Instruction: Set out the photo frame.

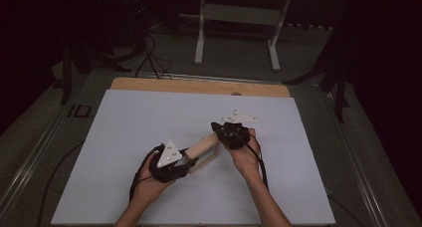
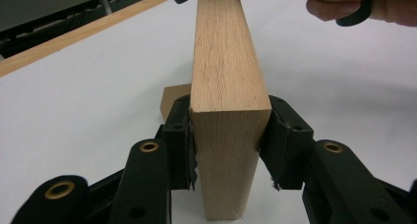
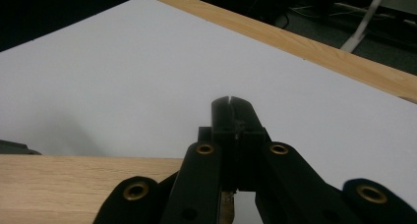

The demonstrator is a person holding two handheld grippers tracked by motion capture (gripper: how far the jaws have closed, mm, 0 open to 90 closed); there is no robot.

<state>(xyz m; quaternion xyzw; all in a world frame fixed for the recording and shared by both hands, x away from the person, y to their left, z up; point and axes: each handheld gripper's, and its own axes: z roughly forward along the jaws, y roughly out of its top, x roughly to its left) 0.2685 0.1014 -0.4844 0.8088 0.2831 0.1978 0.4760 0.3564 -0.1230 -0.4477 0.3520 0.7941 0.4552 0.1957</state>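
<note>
left tool (image 2: 223,150) is clamped on one end of the wood block (image 2: 223,86) w/ its long axis running straight to the right tool (image 3: 231,116), whose jaws are pressed together.

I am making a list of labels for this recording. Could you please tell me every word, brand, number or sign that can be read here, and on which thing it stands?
No text can be read in these pictures.
Wooden block: bare grain, no print or stamp.
Left tool and right tool: black jaws and brass rivets, no brand visible.
White table sheet: blank.
Grey plates on the tools: small dark dots, too small to read as signs.
</note>
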